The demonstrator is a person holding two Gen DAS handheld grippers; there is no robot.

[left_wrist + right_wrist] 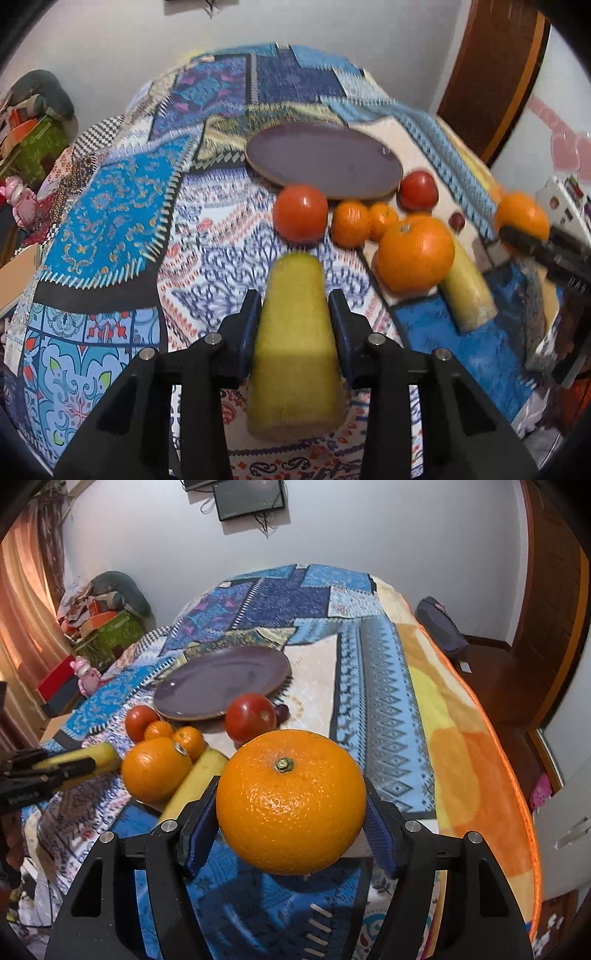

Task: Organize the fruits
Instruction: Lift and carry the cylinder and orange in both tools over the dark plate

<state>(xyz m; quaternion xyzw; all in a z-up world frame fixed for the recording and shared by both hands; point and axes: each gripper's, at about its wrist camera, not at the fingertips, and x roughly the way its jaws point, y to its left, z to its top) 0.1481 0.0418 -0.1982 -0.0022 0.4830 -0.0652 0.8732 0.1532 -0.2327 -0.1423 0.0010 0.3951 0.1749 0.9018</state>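
Observation:
My left gripper [295, 306] is shut on a yellow banana [295, 332] and holds it over the patterned cloth; it also shows in the right wrist view [85, 760]. My right gripper [291, 805] is shut on a large orange [291, 805], seen at the right in the left wrist view [522, 216]. A purple plate [325, 162] [225, 679] lies empty beyond the fruit. In front of it sit two tomatoes [301, 212] [417, 190], two small oranges [351, 223] [384, 219], another large orange [415, 253] and a second banana [467, 288].
A small dark red fruit [457, 220] lies right of the pile. The patchwork cloth [110, 221] covers the bed-like surface. Boxes and clutter [99, 624] stand at the far left, a pink toy [85, 674] beside them. Wooden floor [491, 672] lies to the right.

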